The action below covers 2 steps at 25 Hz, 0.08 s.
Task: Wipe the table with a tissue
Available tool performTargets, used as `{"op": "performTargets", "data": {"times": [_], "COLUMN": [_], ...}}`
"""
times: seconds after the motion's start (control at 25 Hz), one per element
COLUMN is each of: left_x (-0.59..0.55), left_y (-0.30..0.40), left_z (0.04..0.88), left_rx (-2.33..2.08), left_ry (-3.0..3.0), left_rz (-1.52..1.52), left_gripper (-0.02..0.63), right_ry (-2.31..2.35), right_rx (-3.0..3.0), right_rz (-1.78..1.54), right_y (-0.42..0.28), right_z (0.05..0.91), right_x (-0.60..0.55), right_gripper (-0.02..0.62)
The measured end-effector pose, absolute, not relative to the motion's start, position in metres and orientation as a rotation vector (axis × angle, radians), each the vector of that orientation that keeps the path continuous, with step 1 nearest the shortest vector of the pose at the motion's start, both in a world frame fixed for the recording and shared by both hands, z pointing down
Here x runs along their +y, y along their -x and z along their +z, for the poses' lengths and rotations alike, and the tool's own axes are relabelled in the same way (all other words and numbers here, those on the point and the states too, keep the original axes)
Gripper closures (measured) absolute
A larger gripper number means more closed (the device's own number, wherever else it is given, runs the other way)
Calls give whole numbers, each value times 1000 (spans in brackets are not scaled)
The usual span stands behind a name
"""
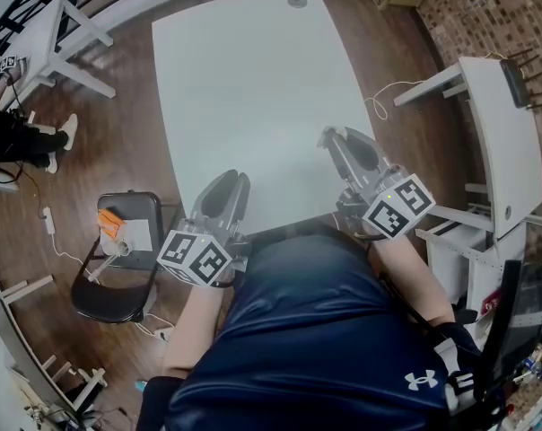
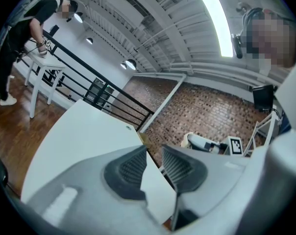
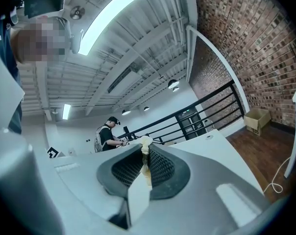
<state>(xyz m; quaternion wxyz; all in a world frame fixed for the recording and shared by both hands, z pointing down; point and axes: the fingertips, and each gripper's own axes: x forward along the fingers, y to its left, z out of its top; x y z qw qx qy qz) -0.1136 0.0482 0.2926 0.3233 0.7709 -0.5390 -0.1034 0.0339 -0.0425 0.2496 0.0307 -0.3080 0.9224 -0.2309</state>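
The right gripper [image 3: 144, 161] pinches a mere tissue [image 3: 145, 142] scrap that may slip against the table [image 1: 253, 79]; the left gripper [image 2: 154, 155] gapes narrowly, empty.

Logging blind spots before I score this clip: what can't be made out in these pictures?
Tissue: the right gripper view shows only a pale scrap; the fingers shut on it hide the rest.
Head view: the right gripper covers the tissue altogether.
Table: near edge hidden behind the person's torso, head view.
Things on the chair: too small to identify, head view.
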Motion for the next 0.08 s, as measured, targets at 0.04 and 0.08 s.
{"op": "performTargets", "data": {"times": [0.04, 0.08], "left_x": [48, 48], "left_y": [113, 112], "left_z": [293, 293], "left_rx": [-1414, -1413], "left_ry": [-2025, -2027], "left_rz": [-274, -275], "left_gripper": [508, 508], "right_ry": [946, 942], "right_rx": [2843, 2844], "right_rz": [-712, -711], "right_y": [-34, -34], "right_z": [249, 249], "right_x": [-42, -42], "right_gripper": [568, 568]}}
